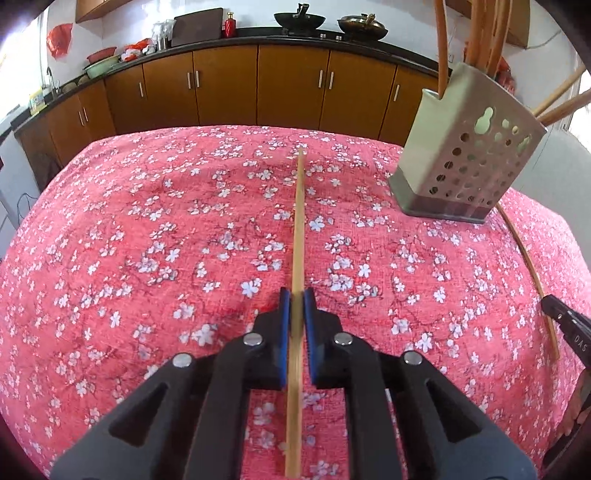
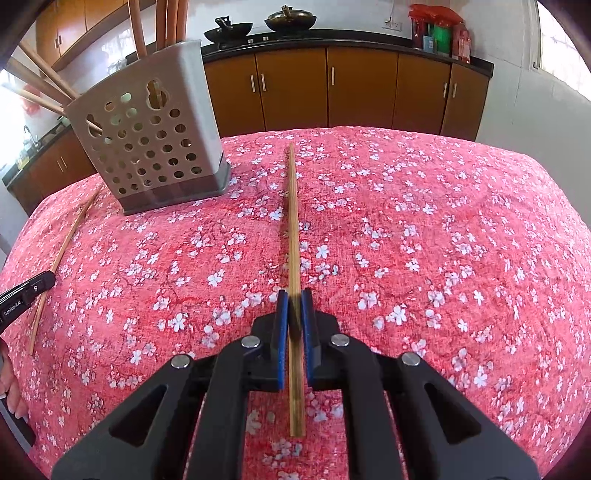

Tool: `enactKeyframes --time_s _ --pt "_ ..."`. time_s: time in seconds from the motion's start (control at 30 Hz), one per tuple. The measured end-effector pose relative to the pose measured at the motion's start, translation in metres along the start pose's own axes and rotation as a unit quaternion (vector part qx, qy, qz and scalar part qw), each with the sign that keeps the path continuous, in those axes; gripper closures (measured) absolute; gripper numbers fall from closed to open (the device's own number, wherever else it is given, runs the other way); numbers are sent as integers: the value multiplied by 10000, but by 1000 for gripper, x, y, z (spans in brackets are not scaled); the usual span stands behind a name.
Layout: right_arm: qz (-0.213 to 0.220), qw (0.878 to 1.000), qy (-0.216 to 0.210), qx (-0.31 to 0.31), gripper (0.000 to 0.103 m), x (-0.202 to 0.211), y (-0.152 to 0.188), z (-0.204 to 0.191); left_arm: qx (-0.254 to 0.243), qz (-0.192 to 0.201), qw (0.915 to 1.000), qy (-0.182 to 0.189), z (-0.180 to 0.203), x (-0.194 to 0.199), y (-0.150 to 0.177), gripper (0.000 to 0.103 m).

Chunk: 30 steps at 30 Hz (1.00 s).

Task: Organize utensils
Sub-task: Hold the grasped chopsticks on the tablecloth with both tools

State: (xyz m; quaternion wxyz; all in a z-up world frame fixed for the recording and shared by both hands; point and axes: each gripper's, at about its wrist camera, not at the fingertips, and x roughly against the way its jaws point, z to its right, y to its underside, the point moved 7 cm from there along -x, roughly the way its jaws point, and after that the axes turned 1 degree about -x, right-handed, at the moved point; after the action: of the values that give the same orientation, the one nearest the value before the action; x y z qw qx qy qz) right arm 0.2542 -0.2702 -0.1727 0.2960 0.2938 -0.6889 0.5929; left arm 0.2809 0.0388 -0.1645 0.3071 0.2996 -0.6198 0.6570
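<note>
Gripping one chopstick lengthwise, the left gripper aims it past the perforated holder for dropping in, while the right gripper, likewise clamped, carries another chopstick just beside that holder.

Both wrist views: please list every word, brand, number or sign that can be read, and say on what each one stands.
"DAS": on the side of the right claw, at the picture's edge; more letters may be cut off.
"GenRobot.AI": on the side of the left claw.
Red and green packages at the back: labels too blurred to read.
Yellow box near the tap: print too blurred to read.
</note>
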Motion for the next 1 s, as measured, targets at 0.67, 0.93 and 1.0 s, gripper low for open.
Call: enactKeyframes --time_s 0.67,0.93,1.0 --pt "4 10000 -12 -6 94 4 2 0 28 1 10000 23 -3 1 0 91" --pt "3 10000 -12 -6 94 4 2 0 28 2 10000 19 -2 1 0 91" --pt "3 10000 -12 -5 94 4 2 0 27 2 10000 19 -2 0 1 91"
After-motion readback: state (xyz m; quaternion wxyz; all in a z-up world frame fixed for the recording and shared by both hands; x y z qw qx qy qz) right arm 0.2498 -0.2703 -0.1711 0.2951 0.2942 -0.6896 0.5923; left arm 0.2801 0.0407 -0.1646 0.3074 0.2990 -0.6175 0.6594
